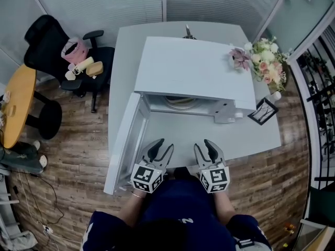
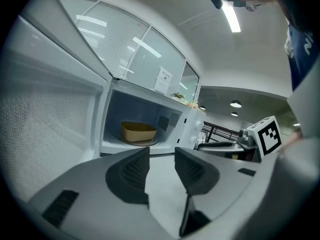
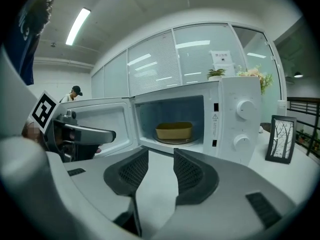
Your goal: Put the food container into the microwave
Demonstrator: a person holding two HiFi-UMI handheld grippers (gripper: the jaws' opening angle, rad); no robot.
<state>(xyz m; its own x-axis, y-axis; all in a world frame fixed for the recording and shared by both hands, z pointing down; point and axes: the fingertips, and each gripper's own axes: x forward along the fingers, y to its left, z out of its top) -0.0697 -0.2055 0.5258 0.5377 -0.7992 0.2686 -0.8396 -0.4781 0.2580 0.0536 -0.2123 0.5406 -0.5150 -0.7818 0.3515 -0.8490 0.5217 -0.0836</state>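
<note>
I am holding the left gripper (image 1: 163, 149) and the right gripper (image 1: 208, 148) low in the head view before the open microwave (image 1: 199, 67), both with jaws a little apart and gripping nothing, because, I judge, the food container (image 3: 174, 131) is already sitting inside it.
</note>
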